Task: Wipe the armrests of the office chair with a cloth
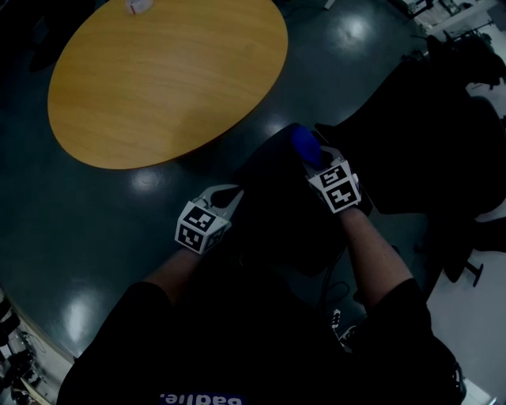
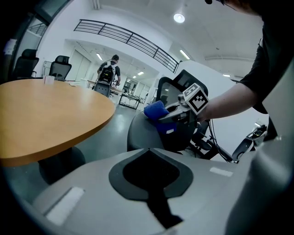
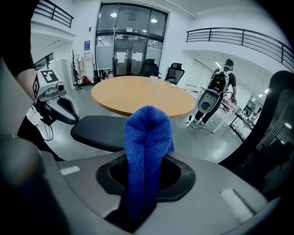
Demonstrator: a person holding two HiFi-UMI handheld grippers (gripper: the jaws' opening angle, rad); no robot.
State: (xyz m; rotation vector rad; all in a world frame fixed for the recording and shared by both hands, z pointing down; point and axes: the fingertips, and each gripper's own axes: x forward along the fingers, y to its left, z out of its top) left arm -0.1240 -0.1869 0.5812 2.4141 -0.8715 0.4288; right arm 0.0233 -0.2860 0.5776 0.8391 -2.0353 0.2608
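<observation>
The black office chair (image 1: 285, 217) stands in front of me, dark and hard to read in the head view. My right gripper (image 1: 318, 157) is shut on a blue cloth (image 1: 304, 142) over the chair's right side. In the right gripper view the cloth (image 3: 147, 137) stands up in a fold between the jaws of that gripper (image 3: 147, 160), with the chair's seat pad (image 3: 101, 131) beyond and its mesh back (image 3: 275, 137) at the right. My left gripper (image 1: 228, 196) hovers at the chair's left side; its jaws (image 2: 149, 158) are shut with nothing in them. Which armrest the cloth touches I cannot tell.
A round wooden table (image 1: 166, 75) stands close ahead on the left, with a small white thing (image 1: 139, 6) near its far edge. More black chairs (image 1: 443, 134) crowd the right. Far off, a person with a backpack (image 3: 220, 80) stands among desks.
</observation>
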